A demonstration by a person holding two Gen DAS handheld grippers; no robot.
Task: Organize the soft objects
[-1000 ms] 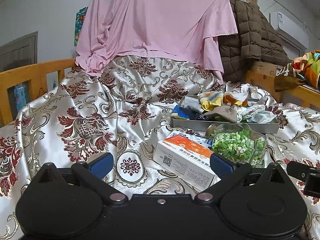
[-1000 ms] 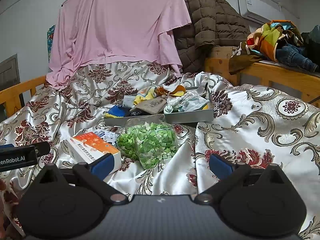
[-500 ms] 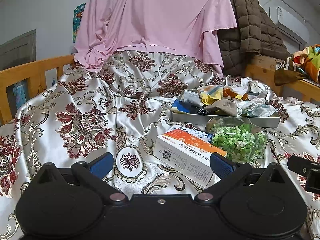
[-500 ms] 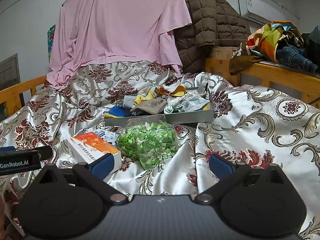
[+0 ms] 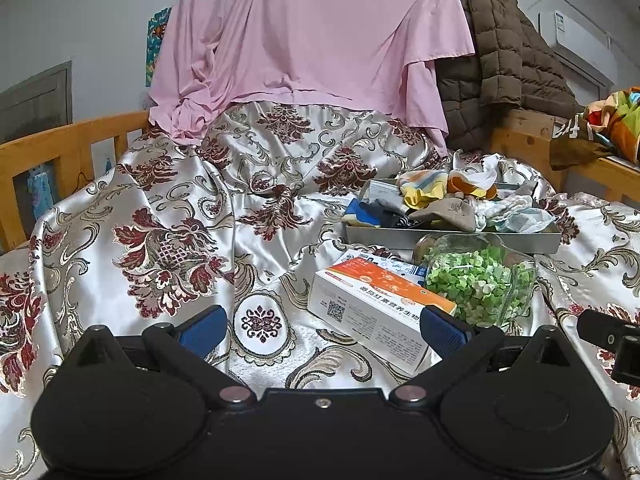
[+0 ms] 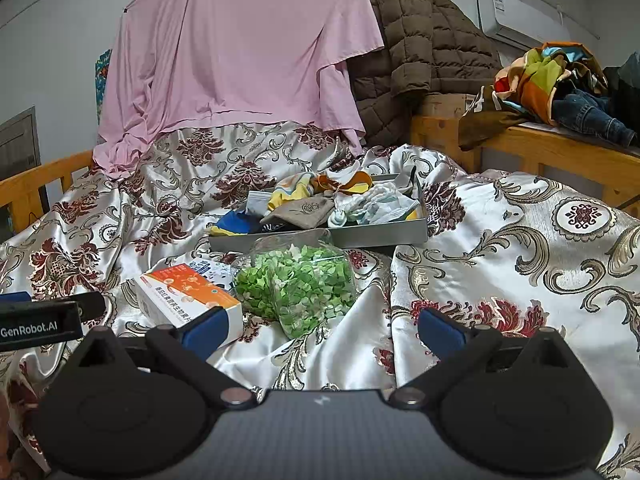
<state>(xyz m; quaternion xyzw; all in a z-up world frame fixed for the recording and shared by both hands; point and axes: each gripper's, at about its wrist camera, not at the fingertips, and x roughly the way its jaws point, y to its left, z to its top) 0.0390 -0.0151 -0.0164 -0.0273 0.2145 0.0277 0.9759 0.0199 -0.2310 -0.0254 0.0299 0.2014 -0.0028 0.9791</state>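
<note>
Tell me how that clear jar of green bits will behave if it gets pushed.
The jar lies on its side on slippery-looking satin bedding, so it may roll or slide. It looks like glass, so probably rigid, breakable, and heavy for its size.

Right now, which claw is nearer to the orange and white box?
Left. The left claw has the orange and white box just ahead, by its right fingertip. The right claw sits further right, box beyond its left fingertip.

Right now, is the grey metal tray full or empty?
Full. The grey metal tray holds a heap of small cloths and socks that rises above its rim.
</note>
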